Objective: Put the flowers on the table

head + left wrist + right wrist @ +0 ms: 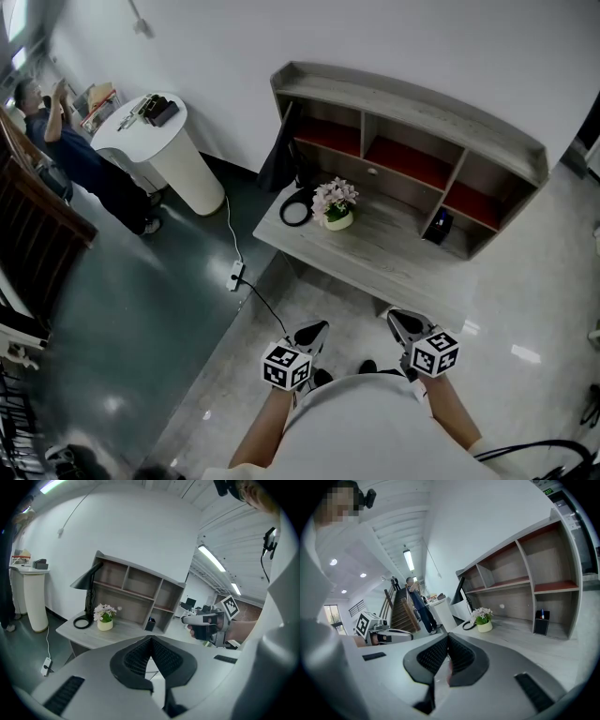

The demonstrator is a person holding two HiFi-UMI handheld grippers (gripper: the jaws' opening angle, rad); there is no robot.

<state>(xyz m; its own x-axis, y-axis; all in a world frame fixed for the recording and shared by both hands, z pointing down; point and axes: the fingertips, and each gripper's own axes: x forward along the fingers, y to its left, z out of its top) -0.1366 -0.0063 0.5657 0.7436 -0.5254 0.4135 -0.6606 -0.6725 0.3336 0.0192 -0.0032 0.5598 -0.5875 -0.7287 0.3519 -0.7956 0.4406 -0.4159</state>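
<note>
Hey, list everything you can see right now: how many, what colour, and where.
desk: one, grey wood, shelf unit with red insides on top, against the white wall
flowers: one pot, pale pink in a cream pot, on the desk's left part
desk lamp: one, black, ring base left of the flowers
pen holder: one, black, on the desk's right part
round stand: one, white, left of the desk
power strip: one, white, on the floor
bystander: one, dark clothes, far left
left gripper: grey, shut, empty
right gripper: grey, shut, empty
</note>
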